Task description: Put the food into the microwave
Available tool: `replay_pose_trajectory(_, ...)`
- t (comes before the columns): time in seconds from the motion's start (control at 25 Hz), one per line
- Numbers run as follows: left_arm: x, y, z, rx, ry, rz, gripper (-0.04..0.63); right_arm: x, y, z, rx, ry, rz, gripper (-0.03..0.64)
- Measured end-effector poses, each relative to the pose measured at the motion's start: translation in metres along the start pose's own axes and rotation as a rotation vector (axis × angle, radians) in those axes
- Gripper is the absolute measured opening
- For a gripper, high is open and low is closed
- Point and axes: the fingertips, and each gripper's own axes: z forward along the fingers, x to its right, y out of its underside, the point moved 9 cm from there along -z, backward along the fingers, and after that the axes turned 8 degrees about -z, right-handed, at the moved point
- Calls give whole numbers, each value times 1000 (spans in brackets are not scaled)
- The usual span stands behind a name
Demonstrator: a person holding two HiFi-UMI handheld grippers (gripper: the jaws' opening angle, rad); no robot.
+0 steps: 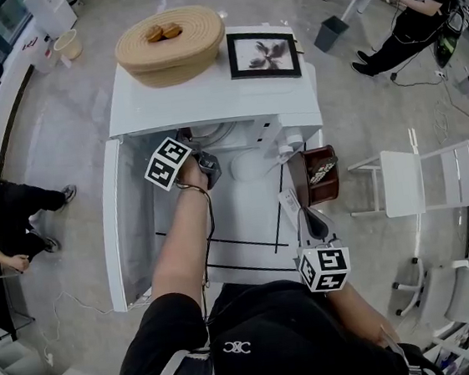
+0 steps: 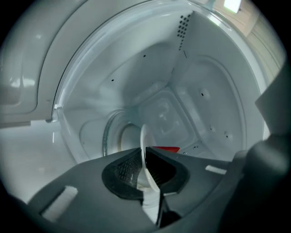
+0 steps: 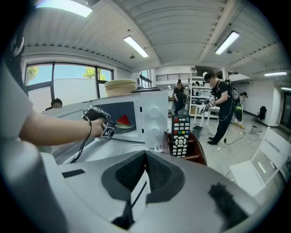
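The white microwave (image 1: 211, 93) stands on a white table (image 1: 240, 232), its cavity (image 2: 182, 104) open. My left gripper (image 1: 207, 170) reaches into the opening. Its jaws (image 2: 145, 159) are shut on the rim of a white plate (image 2: 142, 141), and a red bit of food (image 2: 166, 149) shows behind them. In the right gripper view the plate (image 3: 122, 126) carries a watermelon slice (image 3: 123, 120) inside the microwave (image 3: 148, 113), with the left gripper (image 3: 97, 116) at its edge. My right gripper (image 1: 294, 205) hangs back over the table, jaws (image 3: 145, 154) shut with nothing between them.
A woven basket (image 1: 170, 43) and a framed picture (image 1: 264, 55) sit on top of the microwave. A wooden holder with a remote control (image 3: 181, 136) stands right of it, and a white round dish (image 1: 249, 166) in front. White chairs (image 1: 419, 178) are at the right, with people standing nearby.
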Motion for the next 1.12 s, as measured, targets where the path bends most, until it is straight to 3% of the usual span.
replay_pose_trajectory(0.16,8,-4,0,0,-27,193,46,-5,0,-2,12,-33,-35,8)
replay_pose_trajectory(0.32,18,-4,1,13,-128,412,64,-9,2,-4,15,-52,-75,8)
replay_pose_trajectory(0.52,17,-7,5,22,-250,579,80,-5,4,-1,4,-34,-85,8)
replay_pose_trajectory(0.6,10,-5,6,45,-275,655,9,-5,5,-2,-3,-31,-82,8)
replay_pose_trajectory(0.68,8,-3,3,66,-256,691,9,-5,5,-2,-7,-34,-83,8)
replay_pose_trajectory(0.96,19,1,-21,78,-172,695,9,-4,-1,2,24,-53,-92,8)
replay_pose_trajectory(1.12,22,16,-47,36,-138,802,8,-5,-5,3,49,-87,-90,8)
